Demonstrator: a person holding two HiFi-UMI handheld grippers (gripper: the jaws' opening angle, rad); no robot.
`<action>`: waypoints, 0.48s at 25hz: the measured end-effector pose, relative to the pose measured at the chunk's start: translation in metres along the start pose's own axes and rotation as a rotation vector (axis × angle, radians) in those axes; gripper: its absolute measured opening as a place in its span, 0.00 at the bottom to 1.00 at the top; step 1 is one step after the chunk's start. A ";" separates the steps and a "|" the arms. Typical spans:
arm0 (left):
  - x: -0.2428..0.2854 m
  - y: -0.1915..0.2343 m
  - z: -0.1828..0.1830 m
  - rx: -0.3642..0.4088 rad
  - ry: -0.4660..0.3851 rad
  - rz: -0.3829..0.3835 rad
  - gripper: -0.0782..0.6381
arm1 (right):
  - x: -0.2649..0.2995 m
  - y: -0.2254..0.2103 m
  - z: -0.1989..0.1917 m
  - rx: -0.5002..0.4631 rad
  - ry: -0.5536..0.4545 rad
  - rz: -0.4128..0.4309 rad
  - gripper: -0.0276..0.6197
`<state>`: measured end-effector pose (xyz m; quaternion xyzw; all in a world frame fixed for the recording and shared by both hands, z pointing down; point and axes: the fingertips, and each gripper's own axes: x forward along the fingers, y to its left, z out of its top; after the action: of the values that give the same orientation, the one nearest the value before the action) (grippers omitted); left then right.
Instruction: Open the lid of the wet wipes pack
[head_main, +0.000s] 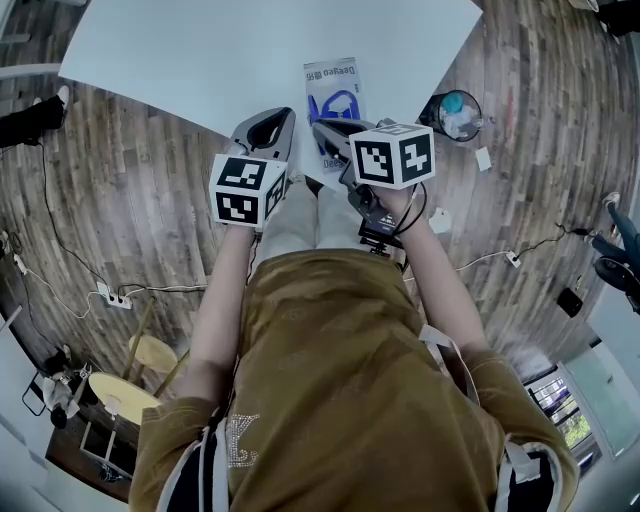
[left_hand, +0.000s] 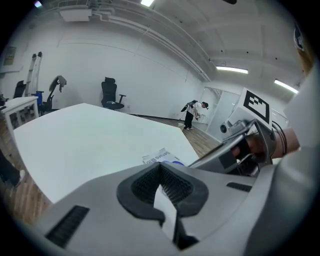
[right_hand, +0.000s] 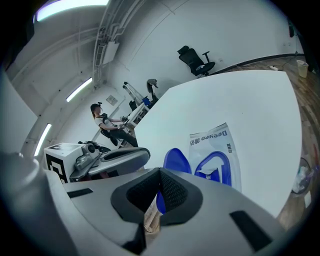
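Grey jaws of the left gripper (left_hand: 161, 176) stand together with only a slit between their ribbed pads, and nothing is held. The right gripper (right_hand: 159, 192) has its jaws likewise closed and empty, and both are held over the near edge of the table beside each other.

Just beyond them, the wet wipes pack (right_hand: 214, 142) lies flat on the white table (head_main: 200, 50), near the edge closest to the person. Its blue lid (right_hand: 176, 159) stands open, swung to the pack's left side in the right gripper view, baring the blue-rimmed oval opening (right_hand: 216, 169). The pack's long axis runs away from the person. Its opening end is the nearer one, and its print reads upside down in the head view.

On the floor to the right of the table, a round bin (head_main: 456, 113) holds pale blue and white items too small to tell.

The floor (head_main: 150, 180) is of wood planks, with a power strip (head_main: 112, 297), cables and round stools (head_main: 152, 352). A black office chair (left_hand: 111, 94) stands by the white wall.
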<state>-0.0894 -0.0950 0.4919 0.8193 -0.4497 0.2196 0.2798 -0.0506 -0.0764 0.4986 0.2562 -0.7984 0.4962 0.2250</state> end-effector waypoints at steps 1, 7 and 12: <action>0.001 0.000 0.003 0.002 -0.003 0.001 0.11 | 0.000 0.000 0.000 -0.001 0.002 0.000 0.05; -0.001 0.002 0.014 0.010 -0.013 0.007 0.11 | 0.005 0.007 -0.001 -0.004 0.001 0.021 0.05; 0.000 -0.001 0.015 0.023 0.006 -0.016 0.11 | 0.008 0.011 -0.003 -0.017 0.007 0.026 0.05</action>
<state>-0.0873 -0.1046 0.4801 0.8253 -0.4398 0.2250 0.2735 -0.0635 -0.0715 0.4974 0.2424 -0.8050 0.4932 0.2234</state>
